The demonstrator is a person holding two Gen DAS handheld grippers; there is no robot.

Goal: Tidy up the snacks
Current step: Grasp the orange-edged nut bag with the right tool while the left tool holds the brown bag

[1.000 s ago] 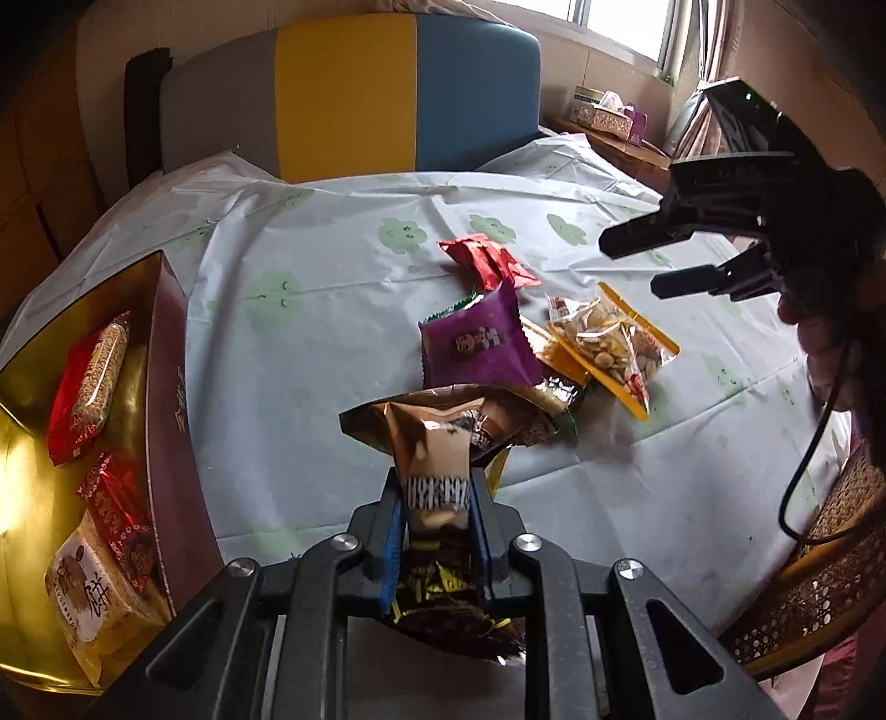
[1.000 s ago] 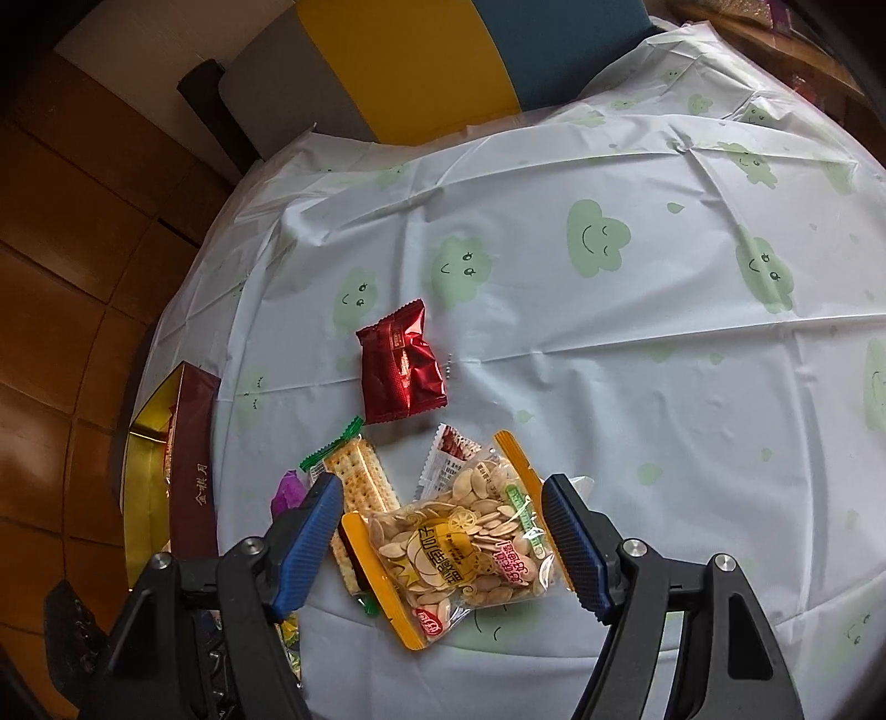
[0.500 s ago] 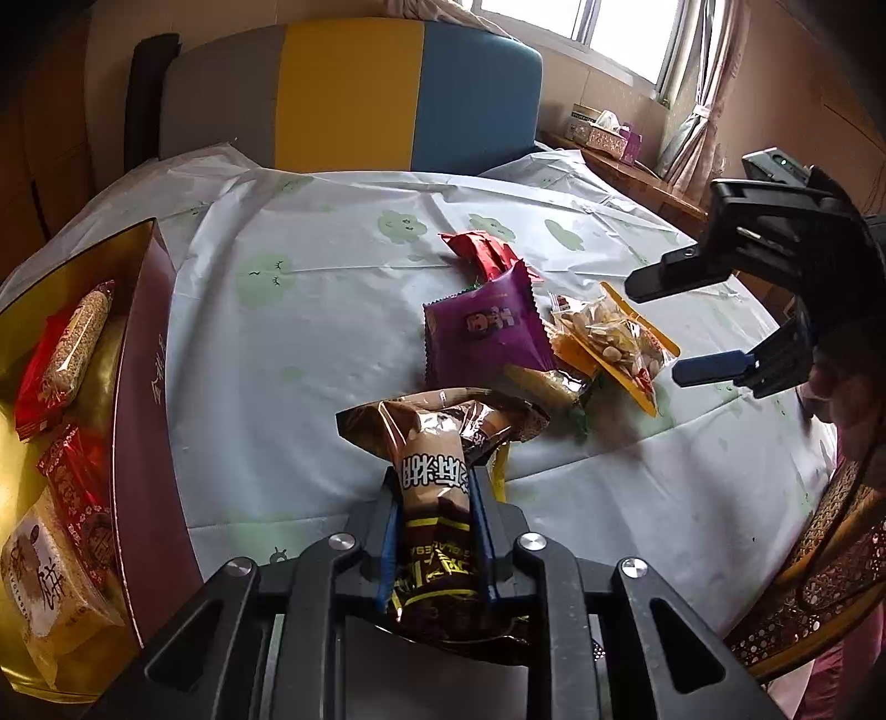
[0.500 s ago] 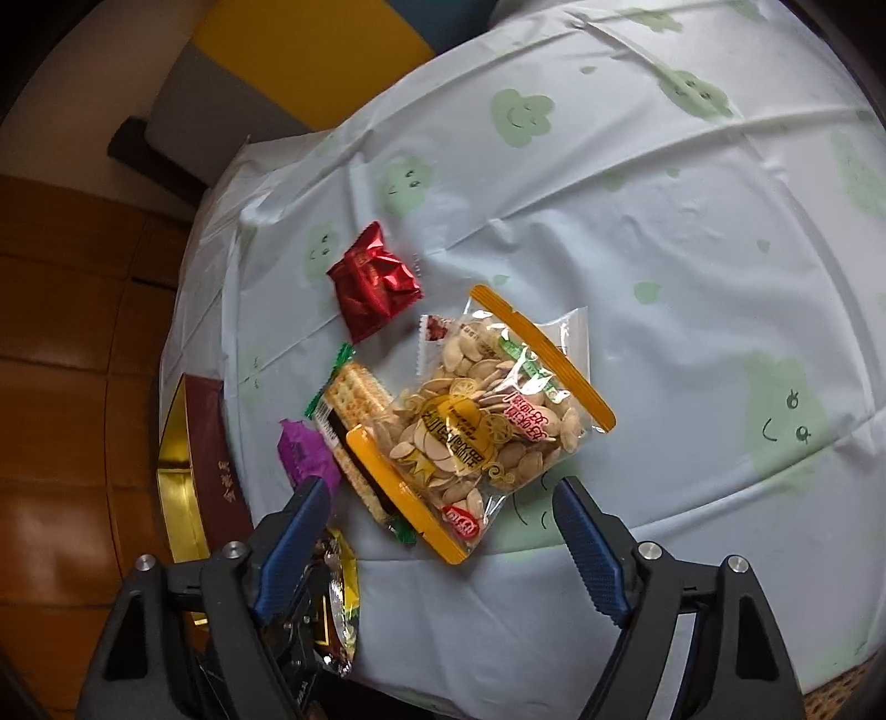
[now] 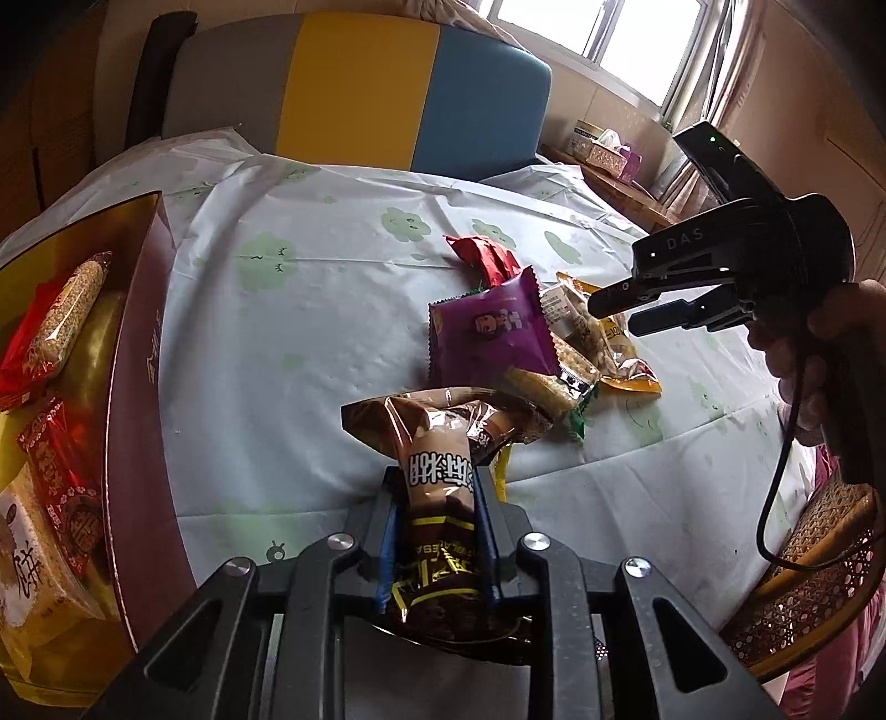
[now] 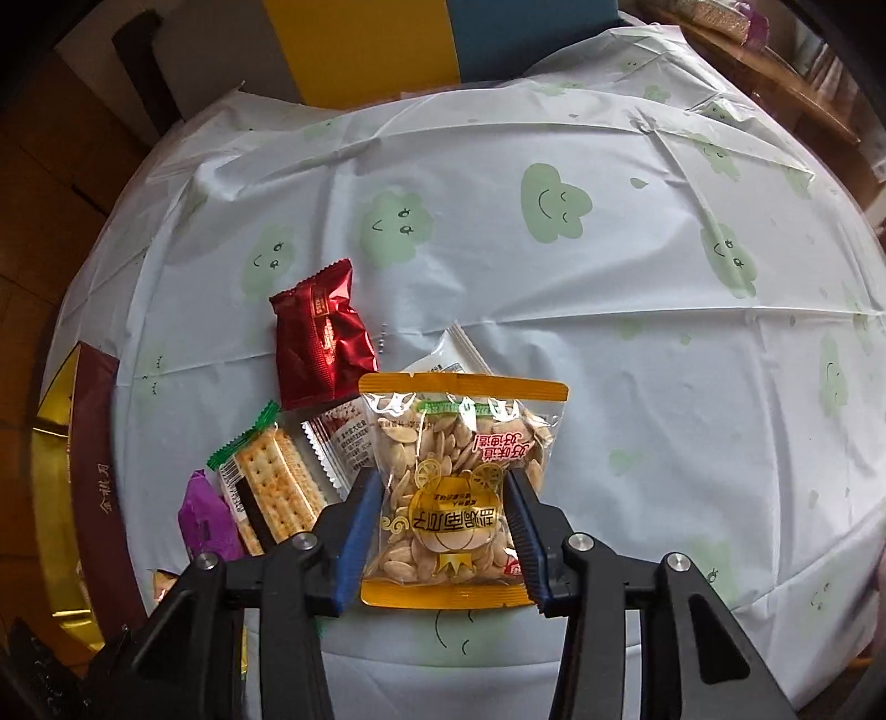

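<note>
Gripping a brown snack packet (image 5: 437, 501), my left gripper (image 5: 437, 498) has its blue pads pressed on the packet's sides; the packet's long axis runs along the fingers, its crimped far end flaring out towards the table's middle above the cloth. My right gripper (image 6: 443, 509) has just been closing, and its jaws now squeeze a clear seed bag (image 6: 457, 487) from both sides; the bag is roughly rectangular with orange sealed bands at near and far ends, its long axis pointing away from me, pale flat seeds showing through the film. Just left of it lie a glossy cracker pack (image 6: 271, 482) with a green crimped end, tilted diagonally, a crinkled red foil pouch (image 6: 321, 338) beyond it, and a purple packet (image 6: 207, 518) near the table's edge. The round table wears a thin, creased plastic tablecloth (image 6: 637, 343), pale with green smiling clouds. At my left sits an open box (image 5: 135, 387), maroon outside and shiny gold inside, holding several wrapped snacks. Beyond the table stands a chair (image 5: 360, 94) upholstered in grey, yellow and blue, with a bright window (image 5: 598, 33) behind.
</note>
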